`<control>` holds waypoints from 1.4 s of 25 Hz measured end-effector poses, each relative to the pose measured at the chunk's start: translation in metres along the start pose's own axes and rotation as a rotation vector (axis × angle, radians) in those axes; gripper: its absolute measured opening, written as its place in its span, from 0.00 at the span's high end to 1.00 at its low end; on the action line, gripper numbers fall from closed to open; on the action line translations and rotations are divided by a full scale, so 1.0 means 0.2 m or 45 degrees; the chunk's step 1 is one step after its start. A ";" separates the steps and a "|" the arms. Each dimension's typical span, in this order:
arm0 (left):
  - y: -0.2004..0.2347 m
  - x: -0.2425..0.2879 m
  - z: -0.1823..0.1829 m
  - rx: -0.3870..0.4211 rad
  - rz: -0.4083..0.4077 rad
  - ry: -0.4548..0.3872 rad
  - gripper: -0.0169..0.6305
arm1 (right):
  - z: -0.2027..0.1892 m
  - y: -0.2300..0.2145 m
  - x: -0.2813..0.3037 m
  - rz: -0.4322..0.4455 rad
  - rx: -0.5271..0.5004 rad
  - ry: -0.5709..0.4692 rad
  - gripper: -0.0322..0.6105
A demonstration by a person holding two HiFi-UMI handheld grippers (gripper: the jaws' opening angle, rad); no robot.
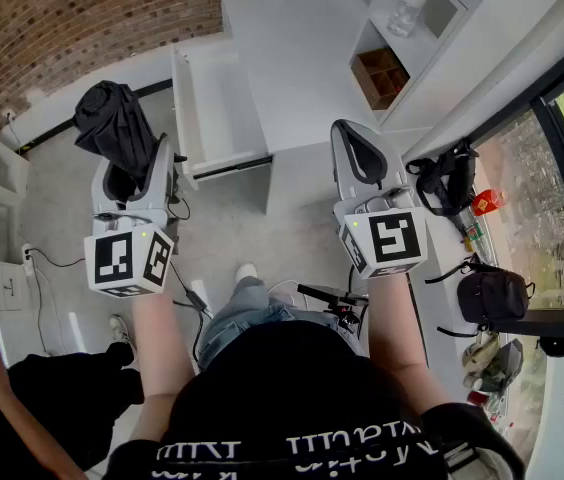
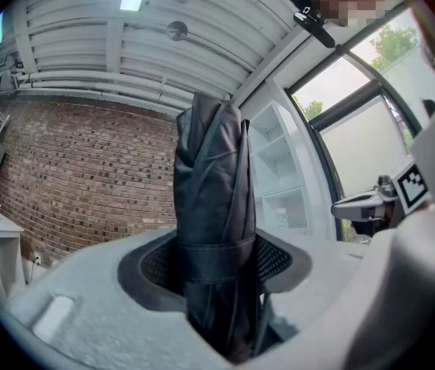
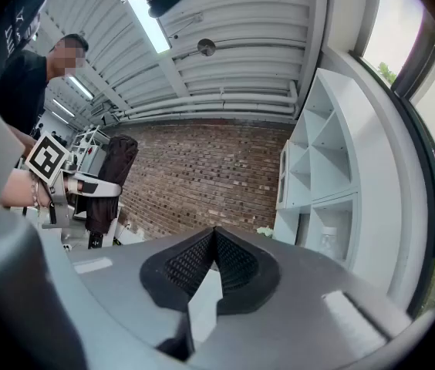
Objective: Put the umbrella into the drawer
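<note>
Between left tongs (image 2: 216, 262) black umbrella (image 2: 214, 199) clamped; drawer (image 1: 217, 108) open.

left tongs (image 1: 134, 164): grips umbrella (image 1: 110, 123) | drawer (image 1: 184, 118): pulled out | right tongs (image 1: 353, 140): seemingly closed, empty

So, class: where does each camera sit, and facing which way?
Head view: on the person's head, looking steeply down at the open drawer; forearms show.
Left gripper view: on the left claw, facing the brick wall; jaws clamp the umbrella.
Right gripper view: on the right claw, facing that wall and shelves; jaws together.
Shared: both see the brick wall.
</note>
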State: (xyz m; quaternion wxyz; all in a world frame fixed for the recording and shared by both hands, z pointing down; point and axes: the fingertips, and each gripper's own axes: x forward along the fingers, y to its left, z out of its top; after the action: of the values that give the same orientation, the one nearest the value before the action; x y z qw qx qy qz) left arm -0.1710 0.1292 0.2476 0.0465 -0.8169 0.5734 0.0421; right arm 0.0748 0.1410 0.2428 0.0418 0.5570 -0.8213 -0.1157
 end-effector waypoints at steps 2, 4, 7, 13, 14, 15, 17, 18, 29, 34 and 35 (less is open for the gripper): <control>0.00 0.00 0.00 -0.003 0.008 0.002 0.60 | -0.01 -0.02 -0.01 -0.007 0.003 0.009 0.94; 0.00 -0.01 0.00 -0.009 0.017 0.004 0.60 | -0.01 -0.03 -0.03 -0.011 0.004 0.016 0.94; -0.02 -0.01 -0.01 -0.025 0.032 0.006 0.60 | -0.02 -0.07 -0.05 -0.012 0.003 0.021 0.94; -0.03 0.01 -0.04 -0.024 0.056 0.015 0.60 | -0.05 -0.09 -0.03 0.015 0.023 0.016 0.94; -0.02 0.01 -0.04 -0.021 0.061 0.017 0.60 | -0.05 -0.09 -0.02 0.019 0.034 0.012 0.94; -0.02 0.02 -0.04 -0.018 0.067 0.018 0.60 | -0.05 -0.10 0.00 0.020 0.043 0.007 0.94; -0.04 0.04 -0.06 -0.016 0.077 0.019 0.60 | -0.07 -0.14 0.01 0.021 0.049 0.002 0.94; -0.05 0.05 -0.06 -0.017 0.083 0.019 0.60 | -0.08 -0.16 0.01 0.023 0.048 0.002 0.94; 0.01 0.53 -0.22 -0.036 0.083 0.064 0.60 | -0.28 -0.43 0.36 0.024 0.053 0.054 0.94; 0.12 0.81 -0.30 -0.053 0.060 0.090 0.60 | -0.34 -0.50 0.64 0.016 0.052 0.077 0.94; 0.15 0.87 -0.31 -0.054 0.055 0.093 0.60 | -0.35 -0.52 0.70 0.015 0.054 0.081 0.94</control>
State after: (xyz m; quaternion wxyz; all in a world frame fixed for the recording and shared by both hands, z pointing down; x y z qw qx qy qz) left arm -0.1397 -0.0519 0.2870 0.0074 -0.8061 0.5911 0.0254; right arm 0.1291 -0.0351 0.2771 0.0569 0.5563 -0.8251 -0.0803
